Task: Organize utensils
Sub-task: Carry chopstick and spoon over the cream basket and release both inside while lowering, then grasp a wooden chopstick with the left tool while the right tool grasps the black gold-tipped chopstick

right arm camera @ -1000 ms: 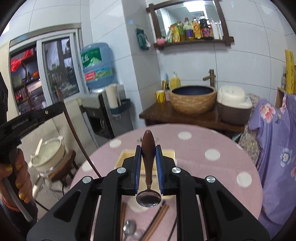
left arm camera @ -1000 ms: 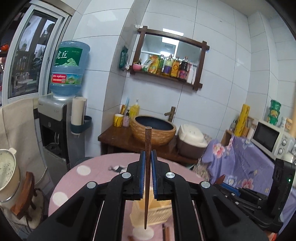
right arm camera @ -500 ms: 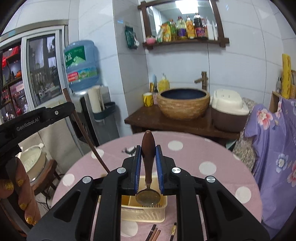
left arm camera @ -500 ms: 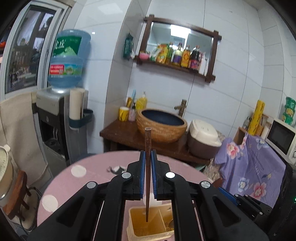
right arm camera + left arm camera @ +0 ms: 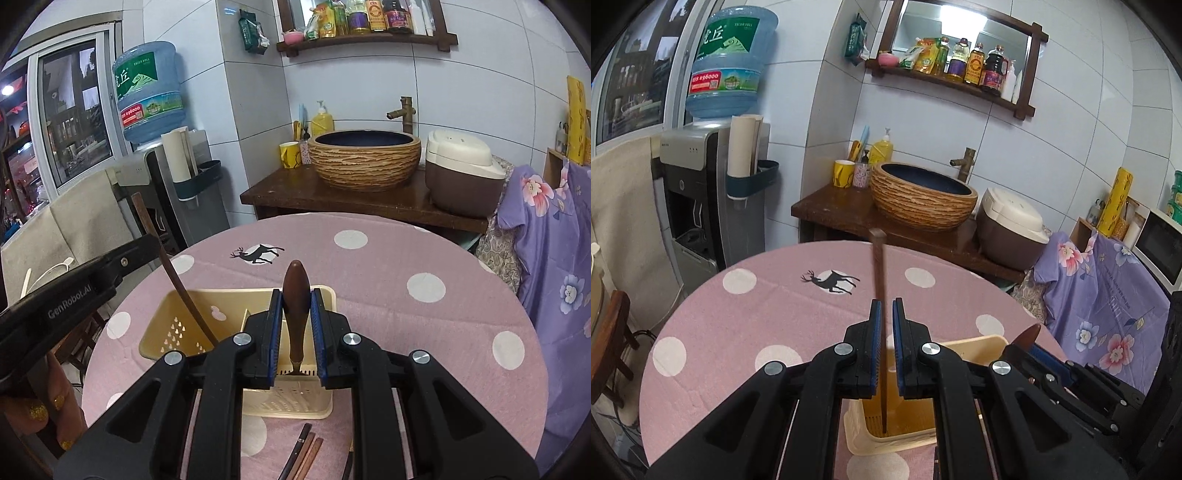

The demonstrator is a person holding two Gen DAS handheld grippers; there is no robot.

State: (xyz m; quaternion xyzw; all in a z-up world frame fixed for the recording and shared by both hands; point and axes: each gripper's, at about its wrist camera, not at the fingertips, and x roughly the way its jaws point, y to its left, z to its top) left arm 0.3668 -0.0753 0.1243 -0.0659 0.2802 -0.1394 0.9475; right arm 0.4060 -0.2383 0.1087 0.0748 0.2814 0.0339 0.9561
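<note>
Two grippers over the pink bench (image 5: 388, 306). Left gripper (image 5: 884, 314): jaws clamped on a dark chopstick (image 5: 879, 273), upright, tip down inside yellow caddy (image 5: 162, 332), left compartment. Right gripper (image 5: 295, 306): jaws tight on wooden-handled spoon (image 5: 295, 291), bowl end low in the right compartment. Loose chopsticks (image 5: 304, 456) lie on bench just in front of caddy.

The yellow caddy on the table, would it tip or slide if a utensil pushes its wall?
The caddy looks like thin perforated plastic, so probably light and apt to slide on the tablecloth. It is low and wide, so tipping seems unlikely.
</note>
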